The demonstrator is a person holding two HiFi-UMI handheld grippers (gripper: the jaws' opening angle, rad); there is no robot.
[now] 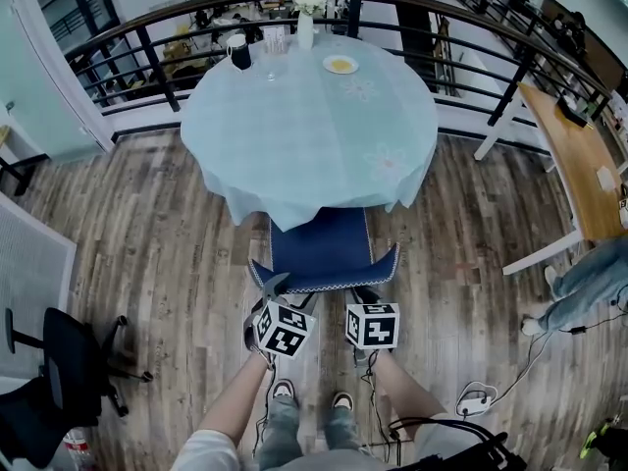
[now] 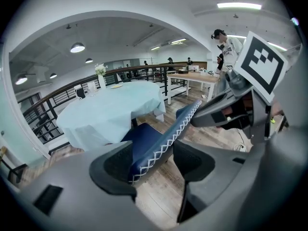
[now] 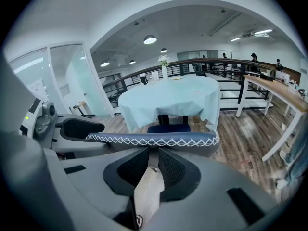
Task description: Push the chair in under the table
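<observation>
My left gripper's fingers stand apart around the left end of the chair's back, one pad touching it. My right gripper's fingers, barely apart, meet its rear. Only the head view shows the seat partly under the table at frame centre, facing up-frame, with the backrest running left to right.

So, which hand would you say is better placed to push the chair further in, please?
Right, probably: right tongs meet the backrest squarely, facing the table; left tongs straddle its end at a slant.
</observation>
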